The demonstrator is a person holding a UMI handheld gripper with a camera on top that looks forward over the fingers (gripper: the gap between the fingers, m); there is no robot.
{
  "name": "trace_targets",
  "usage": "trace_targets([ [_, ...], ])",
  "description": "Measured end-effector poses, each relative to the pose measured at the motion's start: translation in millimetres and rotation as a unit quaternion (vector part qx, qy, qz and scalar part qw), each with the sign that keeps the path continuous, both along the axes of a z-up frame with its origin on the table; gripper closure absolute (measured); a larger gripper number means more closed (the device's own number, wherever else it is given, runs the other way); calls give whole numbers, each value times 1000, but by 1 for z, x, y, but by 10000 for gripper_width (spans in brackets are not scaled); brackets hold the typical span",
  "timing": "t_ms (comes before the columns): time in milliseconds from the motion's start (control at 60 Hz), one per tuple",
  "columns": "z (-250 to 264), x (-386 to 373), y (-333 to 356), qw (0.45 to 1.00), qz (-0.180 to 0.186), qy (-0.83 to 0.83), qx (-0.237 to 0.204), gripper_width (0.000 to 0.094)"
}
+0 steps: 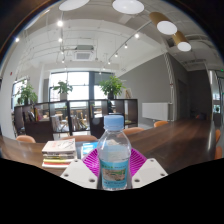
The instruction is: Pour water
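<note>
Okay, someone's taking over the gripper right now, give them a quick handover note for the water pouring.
Gripper: the capped water bottle stands upright between its fingers; whether both pads press on it cannot be seen.
Surroundings: wooden table below, a stack of books beside the bottle.
Done: nothing poured, cap still on.
Left: no cup or other vessel in view; find one, uncap, pour.

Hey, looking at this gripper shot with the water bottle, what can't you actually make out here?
Gripper view only:
- Water bottle: its base is cut off between the fingers, so what it rests on is hidden.
- Whether the pads press on the bottle: too close to tell.
- A cup or glass to pour into: none shows.
- Stack of books: titles too small to read.
- Label print on the bottle: too blurred to read.
</note>
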State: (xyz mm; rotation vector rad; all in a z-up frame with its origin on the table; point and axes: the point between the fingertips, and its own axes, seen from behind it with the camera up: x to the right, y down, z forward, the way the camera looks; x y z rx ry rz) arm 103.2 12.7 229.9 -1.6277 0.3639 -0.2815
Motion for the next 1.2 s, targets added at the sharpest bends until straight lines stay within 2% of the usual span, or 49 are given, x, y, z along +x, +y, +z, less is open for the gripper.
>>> trace_targets([
  [117,-58,21,7,999,-15,-5,-41,598],
  [367,-148,43,10,997,-14,-4,-82,587],
  [400,-141,42,11,998,-17,-8,-60,587],
  [533,-144,44,8,999,-16,1,-44,571],
  [667,-145,41,9,998,-10,-7,-59,445],
  [733,-146,44,4,997,-16,-16,-69,236],
  [800,-153,44,-7,995,-24,-20,-94,70],
  [1067,-177,-6,-80,990,7,-7,-142,79],
  [1200,-177,-56,-125,985,56,-17,-165,80],
])
